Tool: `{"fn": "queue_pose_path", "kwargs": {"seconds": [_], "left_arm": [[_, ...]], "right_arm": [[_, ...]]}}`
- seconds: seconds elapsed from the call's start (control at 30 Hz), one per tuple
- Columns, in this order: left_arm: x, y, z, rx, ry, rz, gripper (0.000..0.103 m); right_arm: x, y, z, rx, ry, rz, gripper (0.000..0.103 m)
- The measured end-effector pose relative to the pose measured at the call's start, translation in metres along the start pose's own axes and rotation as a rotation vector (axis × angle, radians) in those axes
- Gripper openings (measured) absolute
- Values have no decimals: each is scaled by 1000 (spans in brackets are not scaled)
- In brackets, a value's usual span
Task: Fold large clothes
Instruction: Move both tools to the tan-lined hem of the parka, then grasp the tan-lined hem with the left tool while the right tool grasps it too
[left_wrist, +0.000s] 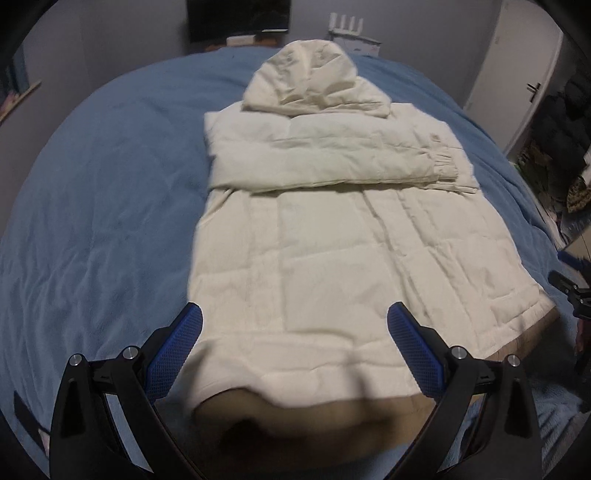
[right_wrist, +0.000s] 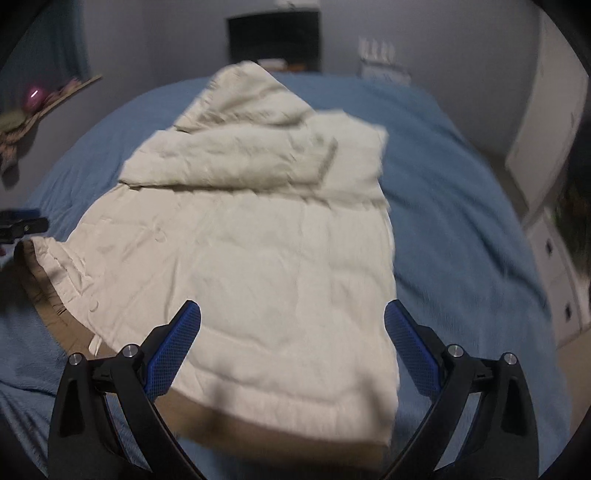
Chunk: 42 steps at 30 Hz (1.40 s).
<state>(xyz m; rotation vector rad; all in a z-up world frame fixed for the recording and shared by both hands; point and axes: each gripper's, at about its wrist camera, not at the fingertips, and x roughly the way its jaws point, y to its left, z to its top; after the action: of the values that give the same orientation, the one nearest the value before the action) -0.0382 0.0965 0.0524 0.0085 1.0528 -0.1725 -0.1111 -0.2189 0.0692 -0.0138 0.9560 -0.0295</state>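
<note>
On the blue quilted bedspread (left_wrist: 92, 206) lies a cream quilted hooded jacket (left_wrist: 332, 236), hood (left_wrist: 314, 81) toward the far wall, one sleeve (left_wrist: 332, 162) folded across the chest, tan lining (left_wrist: 314, 413) exposed at the near hem. A small patch on the chest is too blurred to read; no other writing is legible. Left gripper (left_wrist: 295, 328): blue-padded fingers (left_wrist: 173, 354) spread wide above the hem, holding nothing. Right gripper (right_wrist: 291, 328): fingers (right_wrist: 413, 350) likewise apart over the jacket's lower right part. Only the left view shows the elastic sleeve cuff (left_wrist: 443, 166) and a door handle (left_wrist: 533, 90); only the right view shows white drawers (right_wrist: 554, 280) and a wooden shelf (right_wrist: 55, 99).
</note>
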Motion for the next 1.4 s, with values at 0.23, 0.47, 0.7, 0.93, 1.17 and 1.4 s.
{"fn": "queue_pose_path", "kwargs": {"seconds": [0.23, 0.47, 0.7, 0.93, 1.17, 1.4], "left_arm": [[-2, 19, -17, -9, 105, 28, 96], [-8, 22, -33, -6, 136, 23, 90], [-7, 38, -32, -95, 127, -22, 78], [6, 43, -40, -120, 167, -66, 64], [7, 42, -42, -103, 168, -68, 63], [12, 41, -42, -99, 201, -76, 64]], "right_arm": [[1, -25, -28, 1, 91, -22, 95], [-7, -28, -45, -13, 88, 5, 95], [-7, -36, -47, 34, 106, 42, 95], [2, -38, -57, 58, 168, 53, 85], [15, -47, -63, 117, 231, 90, 61], [32, -67, -65, 222, 291, 126, 57]]}}
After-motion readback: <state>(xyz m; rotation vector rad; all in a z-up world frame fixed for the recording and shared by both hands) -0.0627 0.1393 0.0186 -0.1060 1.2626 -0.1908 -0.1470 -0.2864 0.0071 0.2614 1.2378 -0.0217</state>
